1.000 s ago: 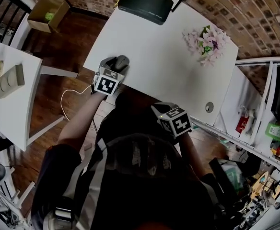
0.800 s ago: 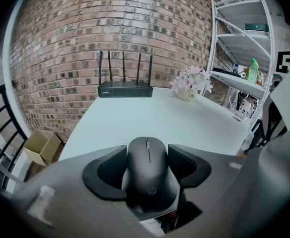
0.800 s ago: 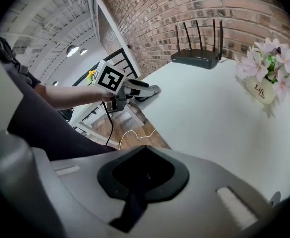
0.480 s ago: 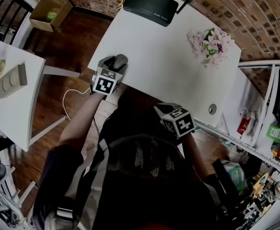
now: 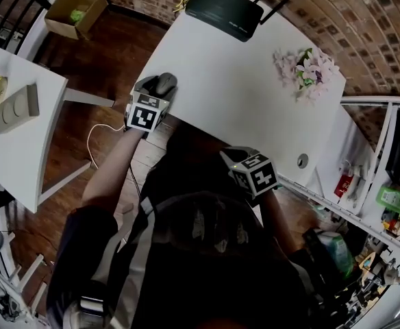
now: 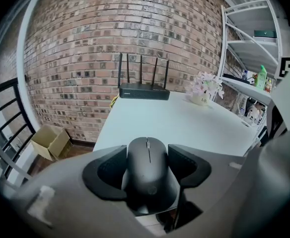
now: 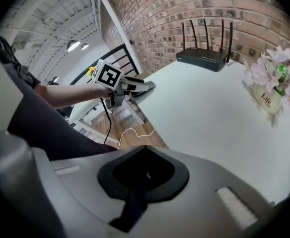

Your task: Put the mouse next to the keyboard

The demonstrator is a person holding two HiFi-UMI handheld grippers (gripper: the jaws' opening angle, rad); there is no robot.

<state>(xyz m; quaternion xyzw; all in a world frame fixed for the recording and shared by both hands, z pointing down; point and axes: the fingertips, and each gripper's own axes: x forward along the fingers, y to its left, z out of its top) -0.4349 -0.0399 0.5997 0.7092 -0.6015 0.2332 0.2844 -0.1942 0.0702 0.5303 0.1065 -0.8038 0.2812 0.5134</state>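
Observation:
A black mouse (image 5: 165, 83) (image 6: 147, 168) sits between the jaws of my left gripper (image 5: 160, 88) (image 6: 148, 157), which is shut on its sides. It is held at the near left corner of the white table (image 5: 241, 94); the right gripper view shows the mouse (image 7: 137, 87) level with that corner. Whether it touches the top I cannot tell. My right gripper (image 5: 235, 157) (image 7: 144, 171) is shut on nothing, close to the person's body at the table's near edge. No keyboard is in view.
A black router (image 5: 224, 9) with antennas stands at the table's far end, a flower pot (image 5: 308, 70) at the far right, a cable hole (image 5: 301, 160) near the right front. A white side table (image 5: 22, 149) and a floor cable (image 5: 101, 139) lie left; shelves stand right.
My left gripper has drifted a little left toward the table's corner with the mouse in it. The right gripper has stayed put.

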